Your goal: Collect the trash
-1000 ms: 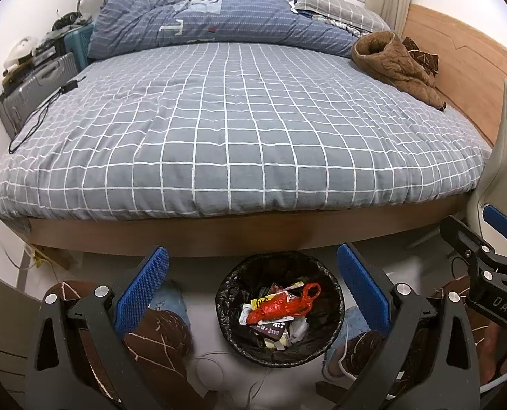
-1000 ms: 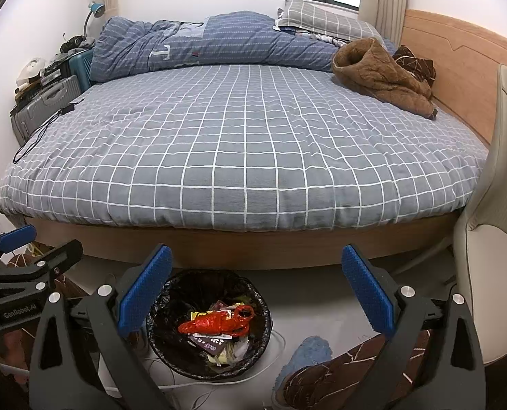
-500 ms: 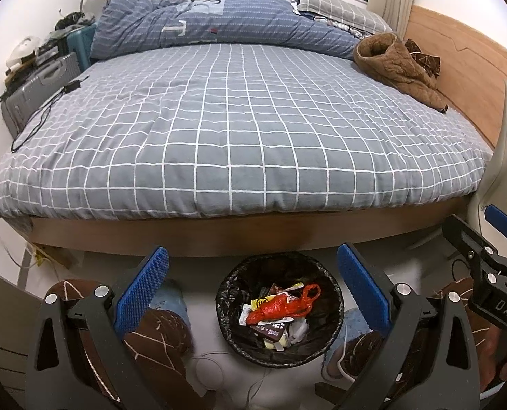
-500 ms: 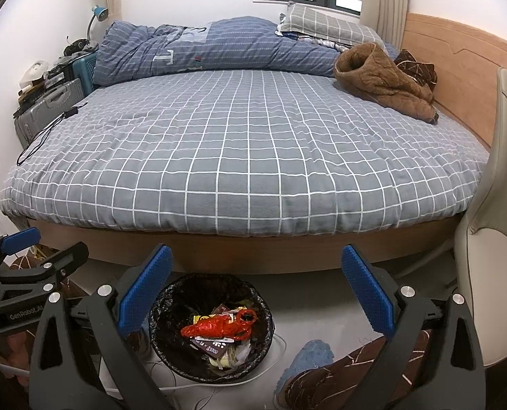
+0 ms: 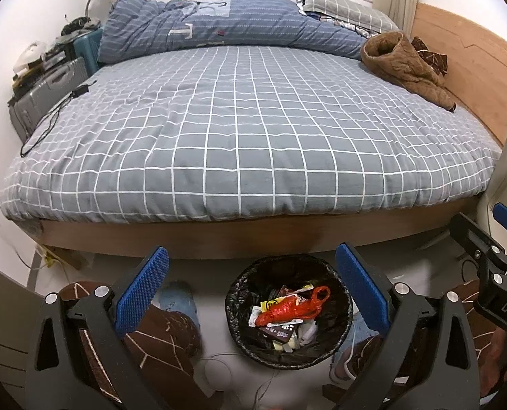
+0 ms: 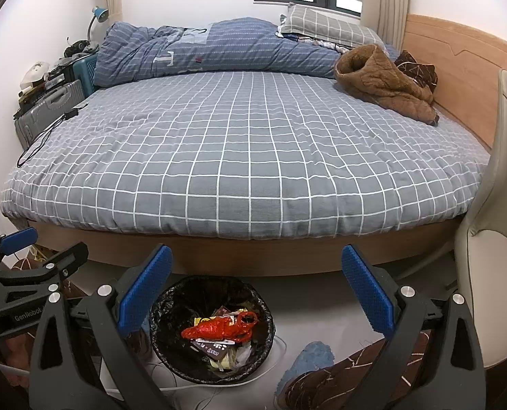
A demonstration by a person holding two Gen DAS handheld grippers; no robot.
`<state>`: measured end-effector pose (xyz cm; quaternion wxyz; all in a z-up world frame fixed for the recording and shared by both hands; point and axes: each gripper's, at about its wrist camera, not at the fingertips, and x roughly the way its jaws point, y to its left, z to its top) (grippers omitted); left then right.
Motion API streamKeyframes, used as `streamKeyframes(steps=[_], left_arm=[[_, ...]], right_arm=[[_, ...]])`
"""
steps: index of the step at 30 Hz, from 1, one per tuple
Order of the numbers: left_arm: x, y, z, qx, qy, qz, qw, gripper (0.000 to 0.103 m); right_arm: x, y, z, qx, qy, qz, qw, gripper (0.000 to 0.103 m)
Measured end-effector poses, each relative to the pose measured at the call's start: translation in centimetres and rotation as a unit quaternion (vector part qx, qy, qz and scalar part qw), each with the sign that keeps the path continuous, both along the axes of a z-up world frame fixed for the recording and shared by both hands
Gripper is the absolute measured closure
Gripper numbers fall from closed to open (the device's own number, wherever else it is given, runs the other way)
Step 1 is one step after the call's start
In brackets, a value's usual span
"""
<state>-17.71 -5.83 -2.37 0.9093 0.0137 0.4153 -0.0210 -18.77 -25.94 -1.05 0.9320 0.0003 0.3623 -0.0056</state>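
A round bin with a black liner stands on the floor at the foot of the bed. It holds a red plastic bag on top of several wrappers. My left gripper is open and empty, hovering above the bin. My right gripper is open and empty, above and slightly right of the bin. Each gripper shows at the edge of the other's view.
A bed with a grey checked cover fills the room ahead. A brown jacket and a blue quilt lie at its far end. A beige chair stands at the right, suitcases at the left. The person's feet are near the bin.
Both grippers have tilted up a little, so the bed sits lower in view. The bin and its trash have not moved. Both stay open.
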Motion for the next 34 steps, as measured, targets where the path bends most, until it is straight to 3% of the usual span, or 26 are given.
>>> streamKeyframes(steps=[11,34], left_arm=[[0.15,-0.06,-0.22,-0.018,0.013,-0.004,0.9997,0.006],[-0.02,0.03,-0.16,-0.013,0.006,-0.003,0.9999,0.006]], right_arm=[[0.07,0.01,-0.01,0.0,0.001,0.001,1.0,0.008],[0.02,0.13,-0.37,0.002,0.005,0.001,1.0,0.008]])
